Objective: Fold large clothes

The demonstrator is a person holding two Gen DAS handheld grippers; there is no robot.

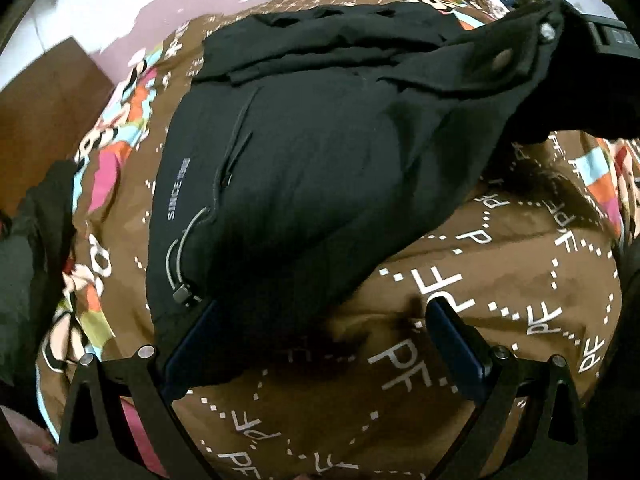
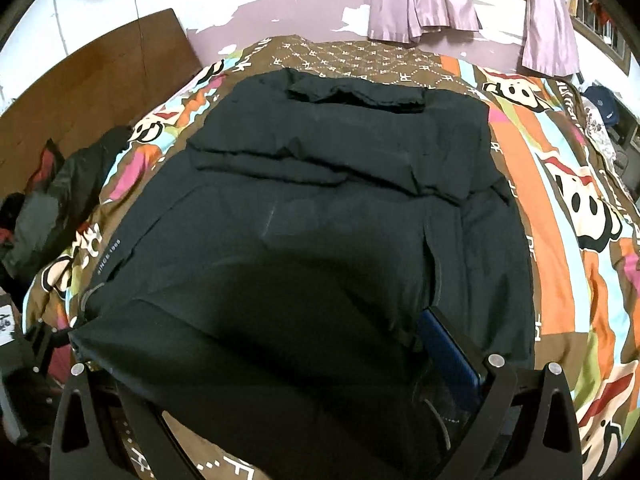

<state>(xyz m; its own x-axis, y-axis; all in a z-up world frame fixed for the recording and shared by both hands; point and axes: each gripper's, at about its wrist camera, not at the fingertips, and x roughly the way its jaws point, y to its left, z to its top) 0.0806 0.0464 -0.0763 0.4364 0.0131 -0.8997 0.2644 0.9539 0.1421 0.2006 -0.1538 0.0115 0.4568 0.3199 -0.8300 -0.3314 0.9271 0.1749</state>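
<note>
Folding black jacket [image 2: 320, 208], spread flat on patterned bedspread [image 1: 460, 380]. Left gripper [image 1: 324, 316]: jaws spread wide, empty, at jacket's near hem. Right gripper [image 2: 280, 360]: grasping lifted jacket panel; exact closure hidden by cloth. Risk: slick fabric slipping free mid-fold, or hem drawcord [image 1: 180, 256] snagging left finger. Legible: "SINCE" print [image 1: 176, 192] on jacket; repeated "PF" on bedspread.
</note>
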